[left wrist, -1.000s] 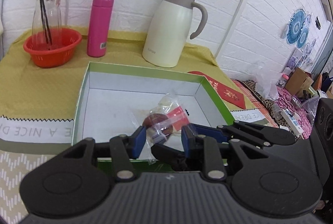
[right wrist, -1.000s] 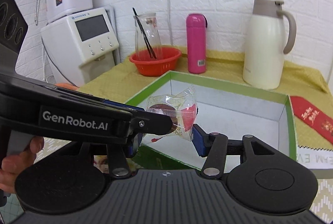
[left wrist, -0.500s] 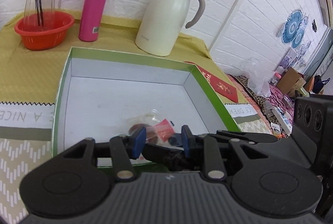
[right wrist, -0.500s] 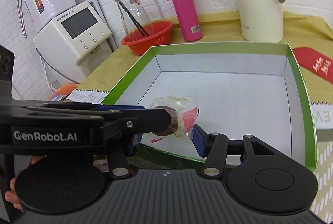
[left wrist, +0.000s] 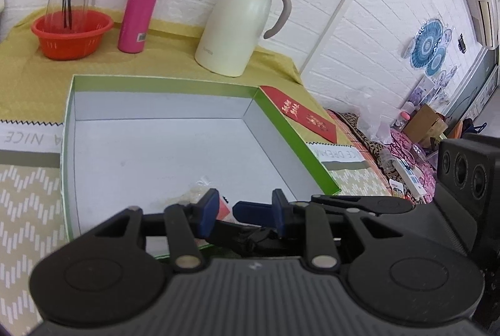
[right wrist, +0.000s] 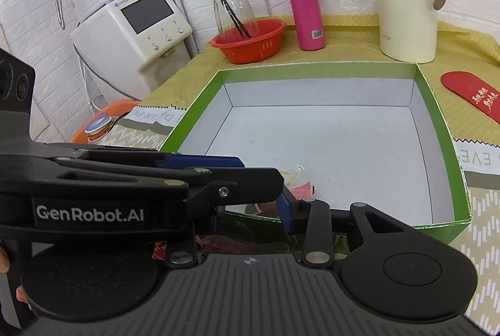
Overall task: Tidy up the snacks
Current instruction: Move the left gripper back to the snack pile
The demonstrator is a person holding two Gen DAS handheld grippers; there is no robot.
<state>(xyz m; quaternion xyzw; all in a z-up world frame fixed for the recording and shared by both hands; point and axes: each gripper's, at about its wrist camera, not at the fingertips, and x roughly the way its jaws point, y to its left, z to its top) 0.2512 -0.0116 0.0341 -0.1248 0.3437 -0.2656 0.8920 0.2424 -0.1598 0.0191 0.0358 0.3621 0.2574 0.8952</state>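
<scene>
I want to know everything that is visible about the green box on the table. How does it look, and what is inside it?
The green box is a wide, shallow, open tray that looks like cardboard: bright green outside and along the rim, plain white on the inner walls and floor. It lies flat on the patterned tablecloth, in front of the cream jug and apart from it. The floor is almost bare; only one snack packet, clear wrap with a red part, is at the near edge. The box's near wall is partly hidden by the grippers.

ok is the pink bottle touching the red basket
Apart. The right wrist view shows a strip of yellow cloth between the pink bottle and the red basket; the left wrist view agrees.
</scene>
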